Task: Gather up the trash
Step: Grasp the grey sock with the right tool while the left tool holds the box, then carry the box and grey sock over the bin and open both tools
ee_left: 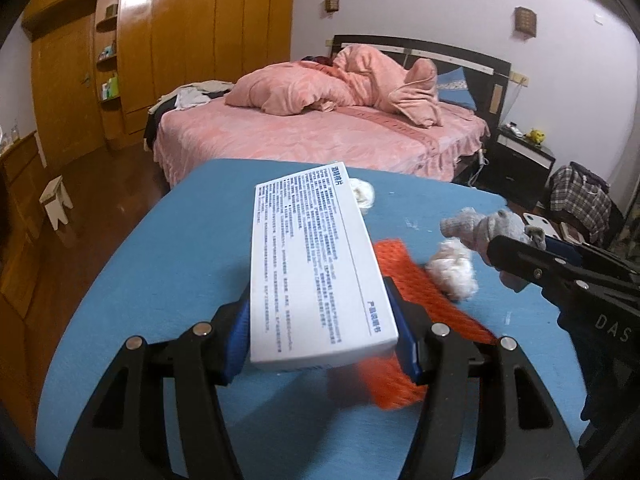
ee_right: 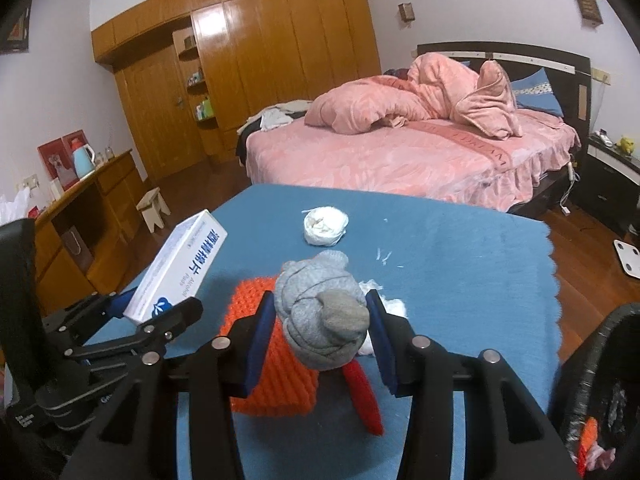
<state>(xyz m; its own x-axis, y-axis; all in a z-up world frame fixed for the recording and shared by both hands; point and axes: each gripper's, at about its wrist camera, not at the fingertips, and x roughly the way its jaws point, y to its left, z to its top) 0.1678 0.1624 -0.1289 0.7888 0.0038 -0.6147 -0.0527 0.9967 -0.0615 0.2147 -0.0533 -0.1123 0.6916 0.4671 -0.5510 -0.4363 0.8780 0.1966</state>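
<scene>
My left fingers (ee_left: 320, 344) gripping a white printed cardboard box (ee_left: 316, 268), my right fingers (ee_right: 320, 336) clamping a grey rolled sock bundle (ee_right: 320, 312) over the blue-clothed desk (ee_right: 460, 248).

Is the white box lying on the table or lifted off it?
Lifted: the left tool clamps the white box, tilted above the blue table.

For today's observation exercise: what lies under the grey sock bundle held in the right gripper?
Under the sock bundle in the right gripper lie an orange mesh, a red strip and white tissue on the blue cloth. Anything directly beneath the bundle is hidden.
</scene>
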